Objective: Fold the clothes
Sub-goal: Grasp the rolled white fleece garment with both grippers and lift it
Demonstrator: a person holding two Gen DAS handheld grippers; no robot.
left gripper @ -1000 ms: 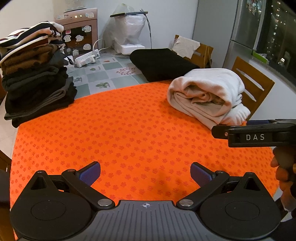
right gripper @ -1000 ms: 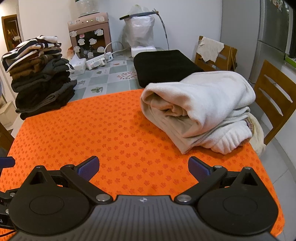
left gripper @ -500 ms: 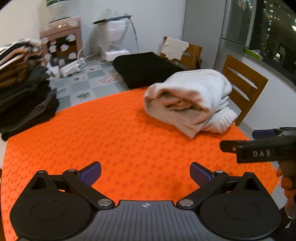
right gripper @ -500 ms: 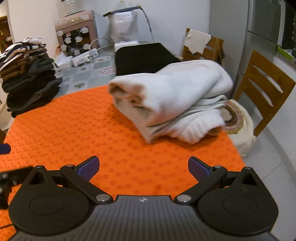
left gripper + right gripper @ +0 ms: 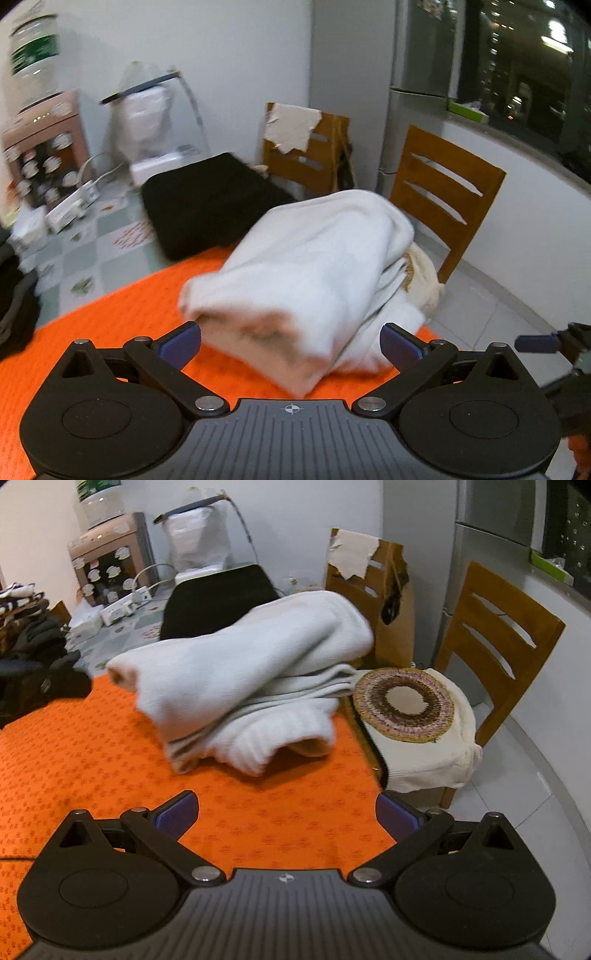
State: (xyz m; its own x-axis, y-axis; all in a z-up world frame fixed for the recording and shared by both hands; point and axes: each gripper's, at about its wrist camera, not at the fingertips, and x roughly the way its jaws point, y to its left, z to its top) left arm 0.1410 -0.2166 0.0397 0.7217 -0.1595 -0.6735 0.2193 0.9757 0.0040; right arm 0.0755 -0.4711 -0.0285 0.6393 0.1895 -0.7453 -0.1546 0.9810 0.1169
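Note:
A folded white fleece garment [image 5: 314, 269] [image 5: 243, 679] lies on the orange patterned tablecloth [image 5: 110, 325] [image 5: 92, 760] near the table's right edge. My left gripper [image 5: 290, 345] is open, and the near end of the garment sits just ahead of its blue pads, slightly blurred. My right gripper [image 5: 284, 814] is open over bare cloth, a short way in front of the garment's ribbed hem. A fingertip of the right gripper [image 5: 535, 343] shows at the right edge of the left wrist view. A stack of folded dark clothes [image 5: 26, 627] stands at the far left.
Beside the table's right edge stands a wooden chair [image 5: 491, 646] with a cream cushion [image 5: 417, 731] bearing a round woven mat. A second chair [image 5: 306, 147], a black cushion [image 5: 207, 206] and a small cabinet [image 5: 110, 557] sit on the tiled floor behind.
Both grippers have moved to the right and closer to the white garment, which now fills the middle of both views. The clothes stack has slid out to the left edge.

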